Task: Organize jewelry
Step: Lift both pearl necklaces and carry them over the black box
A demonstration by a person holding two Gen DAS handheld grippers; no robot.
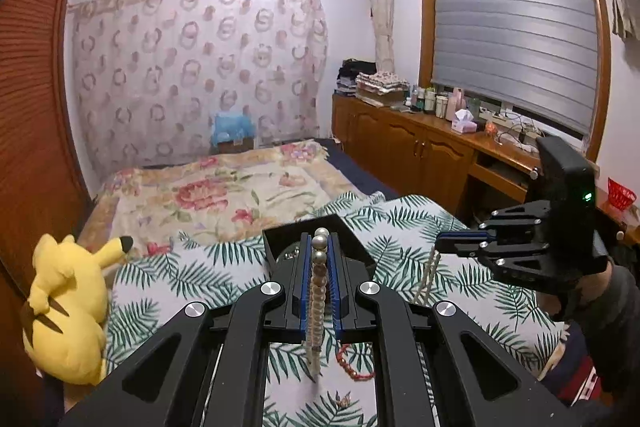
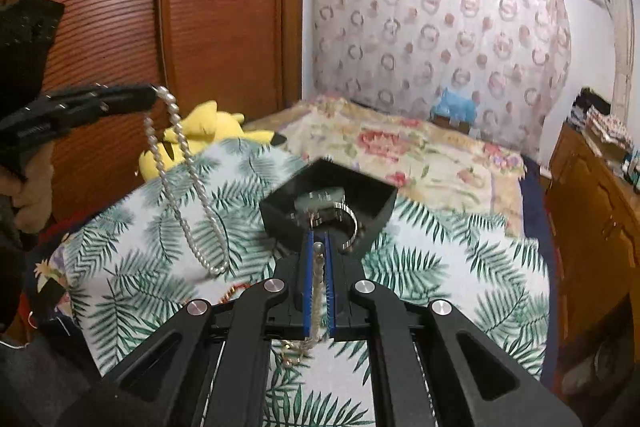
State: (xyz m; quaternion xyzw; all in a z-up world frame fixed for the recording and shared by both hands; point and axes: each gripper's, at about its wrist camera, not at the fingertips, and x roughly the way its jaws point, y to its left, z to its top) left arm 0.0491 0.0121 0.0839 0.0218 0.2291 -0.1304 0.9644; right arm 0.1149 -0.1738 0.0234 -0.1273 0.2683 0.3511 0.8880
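Pearls [image 2: 188, 183] hang looped from the left claw [image 2: 152, 93], pinched tight, swinging clear above the leaf-print bed cover [image 2: 460, 267]. Right claw [image 2: 318, 247] is pressed together on a thin chain [image 2: 318, 291], its tail drooping below, tips just short of the black box [image 2: 376, 215]. Rings already sit in that box. Best play, I'd say: carry each strand over the opening, lower until it pools inside, then release, one at a time, so they don't tangle. Red beads [image 1: 356, 367] wait on the cover.
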